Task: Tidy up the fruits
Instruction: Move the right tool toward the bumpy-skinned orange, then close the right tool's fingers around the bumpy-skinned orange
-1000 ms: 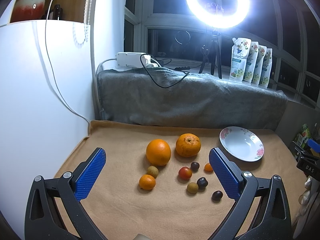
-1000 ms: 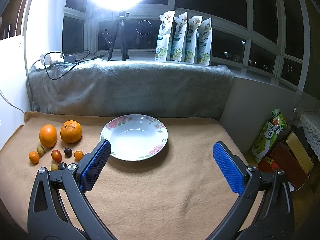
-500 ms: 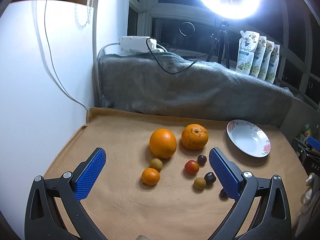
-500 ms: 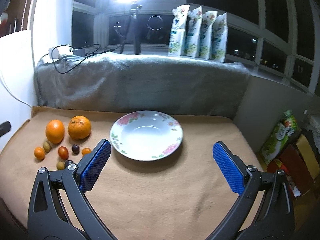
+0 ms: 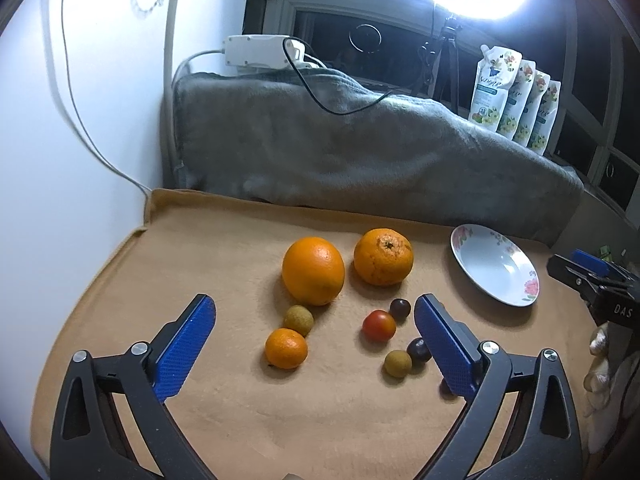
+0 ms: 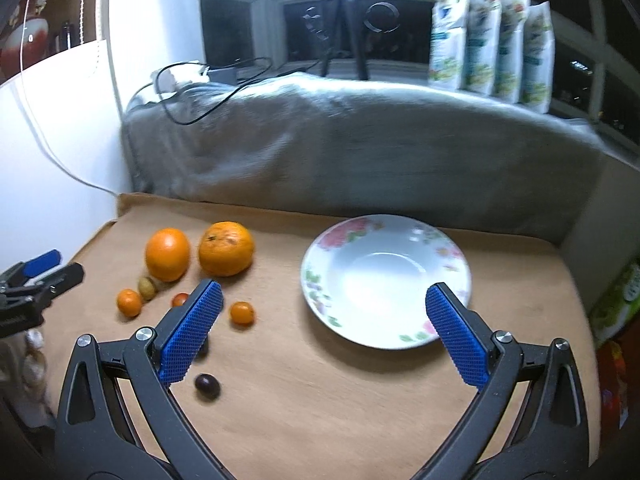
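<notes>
Two large oranges (image 5: pixel 313 271) (image 5: pixel 383 256) lie on the tan cloth, with several small fruits in front: a small orange (image 5: pixel 286 348), a red tomato (image 5: pixel 379 325), a green-brown one (image 5: pixel 298 319) and dark ones (image 5: pixel 400 307). My left gripper (image 5: pixel 316 334) is open and empty, hovering over the small fruits. A white flowered plate (image 6: pixel 386 280) lies empty to the right. My right gripper (image 6: pixel 320 328) is open and empty, just before the plate's near rim. A dark fruit (image 6: pixel 207 385) lies by its left finger.
A grey blanket (image 5: pixel 360 152) covers the ledge behind the cloth, with a power strip (image 5: pixel 260 50) and cables on it. A white wall (image 5: pixel 60 140) bounds the left side. Pouches (image 6: pixel 492 36) and a tripod stand on the sill. Boxes (image 6: pixel 616 304) sit off the right edge.
Both grippers moved forward and lower toward the cloth. The left closed in over the small fruits; the right swung left and nearer to the plate. Both stayed open.
</notes>
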`<action>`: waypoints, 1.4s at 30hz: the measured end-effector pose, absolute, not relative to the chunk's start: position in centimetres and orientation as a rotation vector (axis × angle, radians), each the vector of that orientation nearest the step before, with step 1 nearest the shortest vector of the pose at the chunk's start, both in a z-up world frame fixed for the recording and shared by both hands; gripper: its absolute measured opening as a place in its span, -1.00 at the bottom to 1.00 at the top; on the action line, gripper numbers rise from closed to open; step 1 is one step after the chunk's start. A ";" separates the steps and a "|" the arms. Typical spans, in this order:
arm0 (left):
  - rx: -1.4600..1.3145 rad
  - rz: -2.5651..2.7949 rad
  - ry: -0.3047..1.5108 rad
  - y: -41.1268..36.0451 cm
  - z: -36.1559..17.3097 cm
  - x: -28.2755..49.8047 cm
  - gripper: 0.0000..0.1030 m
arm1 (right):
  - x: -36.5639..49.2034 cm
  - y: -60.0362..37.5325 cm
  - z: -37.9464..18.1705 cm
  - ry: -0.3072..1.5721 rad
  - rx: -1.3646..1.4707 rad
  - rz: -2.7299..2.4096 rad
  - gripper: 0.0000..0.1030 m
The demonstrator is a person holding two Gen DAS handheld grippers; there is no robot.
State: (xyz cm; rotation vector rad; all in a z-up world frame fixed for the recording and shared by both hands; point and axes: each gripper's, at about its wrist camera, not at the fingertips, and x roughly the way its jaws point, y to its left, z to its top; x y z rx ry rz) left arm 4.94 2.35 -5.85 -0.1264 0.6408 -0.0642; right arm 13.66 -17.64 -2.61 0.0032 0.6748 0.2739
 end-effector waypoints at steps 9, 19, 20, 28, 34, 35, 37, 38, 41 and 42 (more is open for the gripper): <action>-0.123 -0.119 0.674 1.6 -6.6 6.6 0.79 | 17.8 -15.5 -3.2 0.752 0.035 0.397 1.00; -0.164 -0.243 0.737 0.0 -7.8 9.7 0.61 | 22.6 -14.3 -4.1 0.866 0.140 0.521 1.00; -0.158 -0.249 0.743 -0.3 -8.0 10.0 0.58 | 23.1 -14.0 -4.2 0.875 0.146 0.530 1.00; -0.132 -0.296 0.788 -2.0 -9.1 12.9 0.34 | 26.3 -11.8 -6.0 0.974 0.192 0.606 0.88; -0.130 -0.328 0.817 -2.9 -9.8 14.7 0.19 | 28.4 -10.4 -7.5 1.043 0.219 0.649 0.75; -0.132 -0.332 0.822 -3.0 -9.9 15.0 0.15 | 28.8 -10.1 -7.8 1.058 0.222 0.660 0.73; -0.135 -0.338 0.831 -3.3 -10.1 15.4 0.10 | 29.4 -9.5 -8.3 1.077 0.221 0.667 0.68; -0.137 -0.341 0.833 -3.4 -10.2 15.5 0.08 | 29.5 -9.4 -8.5 1.086 0.222 0.668 0.67; -0.132 -0.344 0.844 -3.8 -10.6 16.0 0.06 | 30.3 -8.8 -9.4 1.114 0.229 0.670 0.66; -0.131 -0.342 0.850 -3.8 -10.7 16.2 0.04 | 30.5 -8.5 -9.8 1.122 0.231 0.670 0.66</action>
